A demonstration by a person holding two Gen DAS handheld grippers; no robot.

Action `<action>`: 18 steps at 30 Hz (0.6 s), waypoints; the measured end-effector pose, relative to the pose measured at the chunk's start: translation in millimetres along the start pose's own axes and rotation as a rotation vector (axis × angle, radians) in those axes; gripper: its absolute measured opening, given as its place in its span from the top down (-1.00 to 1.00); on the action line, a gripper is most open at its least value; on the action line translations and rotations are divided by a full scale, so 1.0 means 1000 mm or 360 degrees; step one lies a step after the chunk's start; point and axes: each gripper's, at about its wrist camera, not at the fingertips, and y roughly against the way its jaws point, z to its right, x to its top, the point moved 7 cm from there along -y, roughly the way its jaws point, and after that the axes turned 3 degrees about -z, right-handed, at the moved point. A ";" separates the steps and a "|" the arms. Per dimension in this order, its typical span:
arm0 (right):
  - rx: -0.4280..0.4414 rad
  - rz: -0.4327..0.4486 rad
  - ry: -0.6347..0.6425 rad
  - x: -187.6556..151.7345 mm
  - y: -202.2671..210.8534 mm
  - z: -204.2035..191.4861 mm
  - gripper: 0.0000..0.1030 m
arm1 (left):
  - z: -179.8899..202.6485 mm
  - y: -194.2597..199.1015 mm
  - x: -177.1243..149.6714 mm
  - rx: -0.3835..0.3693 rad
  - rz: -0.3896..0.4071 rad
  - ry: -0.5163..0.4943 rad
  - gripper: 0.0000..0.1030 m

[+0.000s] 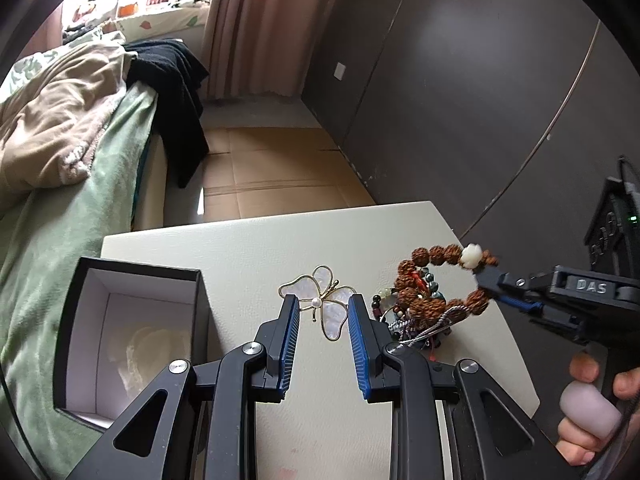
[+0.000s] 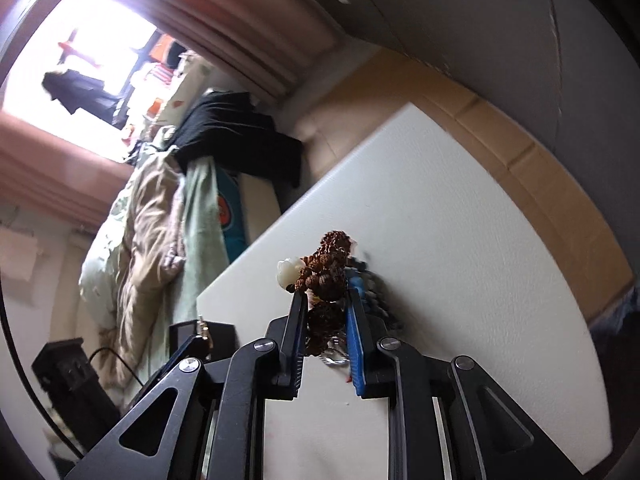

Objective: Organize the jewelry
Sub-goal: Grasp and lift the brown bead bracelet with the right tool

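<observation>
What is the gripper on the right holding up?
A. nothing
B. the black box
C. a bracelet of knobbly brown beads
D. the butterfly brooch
C: the right gripper pinches the brown bead bracelet near its white bead, while the butterfly brooch lies on the table and the box sits apart.

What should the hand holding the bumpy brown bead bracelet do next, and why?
Probably lift it a bit higher, then carry it toward the open black box. The right gripper has pinched the brown bead bracelet, but its lower beads hang close to the jewelry pile and may be tangled in it. The butterfly brooch lies between the open left gripper fingers.
</observation>
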 end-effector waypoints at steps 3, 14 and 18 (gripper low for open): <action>0.0043 0.0075 0.0113 0.001 0.014 -0.017 0.61 | -0.001 0.006 -0.001 0.0002 0.0018 0.0003 0.49; 0.0124 0.0238 0.0366 -0.007 0.040 -0.061 0.62 | -0.009 0.030 -0.004 0.0005 0.0079 0.0030 0.49; 0.0204 0.0304 0.0552 -0.017 0.051 -0.090 0.62 | -0.013 0.037 -0.004 0.0007 0.0097 0.0046 0.49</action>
